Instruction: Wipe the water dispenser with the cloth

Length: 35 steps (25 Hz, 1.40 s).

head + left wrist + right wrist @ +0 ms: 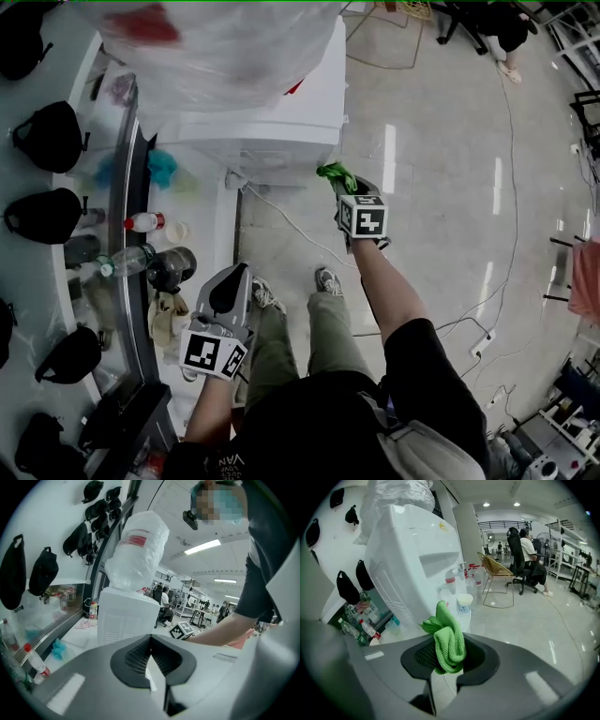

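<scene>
The white water dispenser [272, 112] stands ahead of me, its bottle wrapped in clear plastic [206, 37]. In the right gripper view its front with the taps [451, 582] and a drip tray holding a cup [464, 603] faces me. My right gripper [342, 187] is shut on a bunched green cloth [447, 639], held just short of the dispenser's lower right corner. The cloth [336, 174] pokes out past the jaws. My left gripper [228, 292] hangs back near my legs, jaws shut with nothing between them [150, 656]. The dispenser's ribbed side panel [123, 620] shows ahead of it.
A shelf [131, 234] at the left carries bottles [141, 222], a dark mug [173, 267] and a teal cloth [161, 167]. Black bags [47, 136] hang on the wall. A cable [291, 230] runs over the floor. A wire chair [494, 571] and a seated person [529, 555] are farther off.
</scene>
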Motion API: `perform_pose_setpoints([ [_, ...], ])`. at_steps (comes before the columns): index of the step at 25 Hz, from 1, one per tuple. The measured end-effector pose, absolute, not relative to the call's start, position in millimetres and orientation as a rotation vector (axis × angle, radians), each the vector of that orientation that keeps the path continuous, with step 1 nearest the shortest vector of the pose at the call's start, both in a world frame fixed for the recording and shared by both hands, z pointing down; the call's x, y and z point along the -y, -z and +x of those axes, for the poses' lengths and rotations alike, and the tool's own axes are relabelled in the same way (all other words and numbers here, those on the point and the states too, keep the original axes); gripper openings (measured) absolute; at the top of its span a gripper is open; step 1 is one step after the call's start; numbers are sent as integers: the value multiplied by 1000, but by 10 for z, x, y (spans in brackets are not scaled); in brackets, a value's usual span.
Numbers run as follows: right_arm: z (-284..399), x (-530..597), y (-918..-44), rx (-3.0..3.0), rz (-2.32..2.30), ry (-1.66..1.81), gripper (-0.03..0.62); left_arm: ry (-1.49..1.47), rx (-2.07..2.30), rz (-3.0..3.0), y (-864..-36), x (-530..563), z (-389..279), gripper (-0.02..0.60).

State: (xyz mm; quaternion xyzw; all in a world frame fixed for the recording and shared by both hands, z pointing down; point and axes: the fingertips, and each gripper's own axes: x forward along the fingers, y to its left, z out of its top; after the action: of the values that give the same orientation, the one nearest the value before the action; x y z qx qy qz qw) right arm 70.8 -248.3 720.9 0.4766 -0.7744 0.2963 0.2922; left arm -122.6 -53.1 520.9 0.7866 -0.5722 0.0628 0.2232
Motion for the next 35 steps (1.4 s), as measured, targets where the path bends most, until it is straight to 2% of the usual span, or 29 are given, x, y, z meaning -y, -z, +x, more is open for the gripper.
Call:
perform_pose_setpoints([
  [7,569,2188,-7212,2092,1169,-758,103,-175,1558,2201,-5190,477,-1166,2],
  [19,-1419,1854,-7580,2215,914,-741,103,-196,1629,2110,-5407,152,-2129,2],
  [26,-2207,2091,-7719,2219,837,-605,103,-185,1663,2068,-5544,17,-2595,2],
  [30,-2273,2260,-7816,2175,836,-567,103,-192,1678,2039,-5613,-67,-2731,2],
  [35,-1955,2408,-7852,2119,897,-566,103,-205,1662,2036,-5652,-96,-2700,2],
])
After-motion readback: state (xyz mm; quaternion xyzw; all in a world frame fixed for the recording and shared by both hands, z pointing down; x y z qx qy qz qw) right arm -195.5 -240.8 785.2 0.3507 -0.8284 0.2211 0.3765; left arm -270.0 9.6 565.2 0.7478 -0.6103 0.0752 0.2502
